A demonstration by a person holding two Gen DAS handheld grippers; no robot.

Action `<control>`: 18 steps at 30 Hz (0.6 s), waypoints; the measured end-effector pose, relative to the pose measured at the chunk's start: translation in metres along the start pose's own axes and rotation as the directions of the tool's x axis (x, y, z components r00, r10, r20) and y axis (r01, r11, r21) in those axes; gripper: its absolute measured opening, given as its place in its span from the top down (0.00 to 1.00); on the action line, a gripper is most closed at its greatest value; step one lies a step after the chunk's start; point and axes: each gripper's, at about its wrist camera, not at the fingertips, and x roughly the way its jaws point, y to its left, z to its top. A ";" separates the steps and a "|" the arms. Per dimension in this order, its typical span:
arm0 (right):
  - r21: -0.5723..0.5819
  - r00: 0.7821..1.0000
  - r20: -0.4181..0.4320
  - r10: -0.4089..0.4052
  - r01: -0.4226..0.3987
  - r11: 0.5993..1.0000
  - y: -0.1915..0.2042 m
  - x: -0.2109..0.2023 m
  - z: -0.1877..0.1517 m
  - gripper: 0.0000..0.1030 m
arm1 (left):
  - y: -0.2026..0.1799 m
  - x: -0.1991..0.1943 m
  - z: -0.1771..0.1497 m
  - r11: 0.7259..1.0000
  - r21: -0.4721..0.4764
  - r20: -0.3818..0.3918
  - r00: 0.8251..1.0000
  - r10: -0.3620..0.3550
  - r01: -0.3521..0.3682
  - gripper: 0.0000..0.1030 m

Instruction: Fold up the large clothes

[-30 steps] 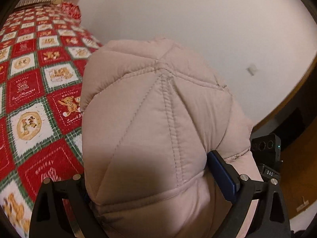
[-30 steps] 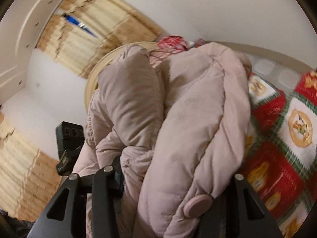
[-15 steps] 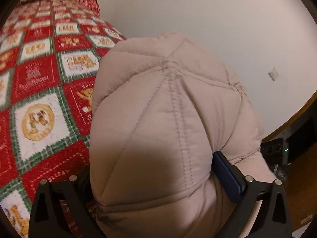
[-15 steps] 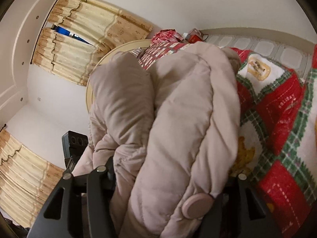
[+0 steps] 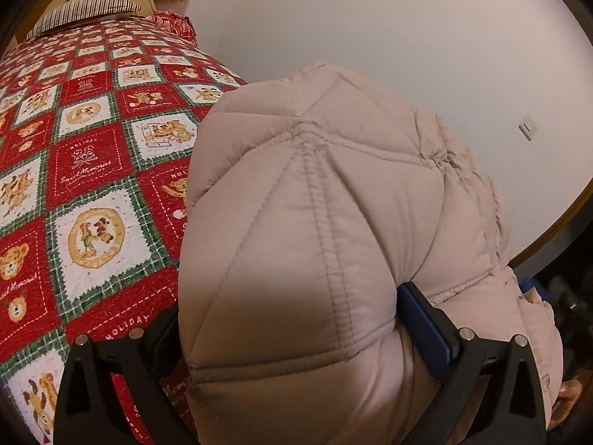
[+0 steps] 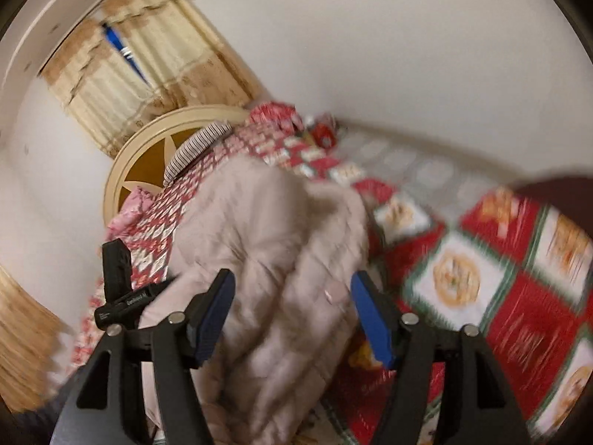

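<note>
- Left gripper (image 5: 292, 337): jaws at their widest, clamped on a thick fold of the pink puffer jacket (image 5: 333, 230). The bundle fills that view from centre to 5 o'clock, over the red holiday quilt (image 5: 92, 170) at 9 o'clock.
- Right gripper (image 6: 292, 319): jaws opening. The jacket (image 6: 267, 259) lies between the blue pads (image 6: 217, 319), apparently clear of them; released, as far as the blurred picture shows.
- Risk: slick, springy padding may puff out and undo the fold with only one clamp holding.
- Risk: the bundle sits near the bed edge and could slide off.
- Containers: none seen.
</note>
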 end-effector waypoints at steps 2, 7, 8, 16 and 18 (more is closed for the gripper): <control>-0.070 0.999 0.036 0.007 -0.005 0.998 0.016 -0.001 0.004 0.53 | -0.001 0.000 0.001 1.000 0.006 0.003 1.000 0.014 -0.014 0.01; -0.189 0.992 -0.056 -0.109 0.096 0.977 0.038 0.050 0.005 0.54 | -0.003 0.001 0.003 0.999 0.013 0.009 0.999 0.043 -0.043 0.01; -0.186 0.985 -0.081 -0.155 0.138 0.973 0.033 0.063 0.000 0.54 | -0.003 0.001 0.003 0.999 0.015 0.010 0.999 0.047 -0.047 0.01; -0.076 0.980 -0.125 -0.156 0.148 0.986 0.004 0.103 -0.016 0.54 | 0.001 -0.001 0.003 0.994 -0.007 0.036 0.993 0.112 -0.111 0.01; -0.079 0.980 -0.147 -0.137 0.127 0.989 0.002 0.117 -0.012 0.54 | 0.007 -0.004 0.004 0.991 -0.037 0.045 0.990 0.132 -0.130 0.01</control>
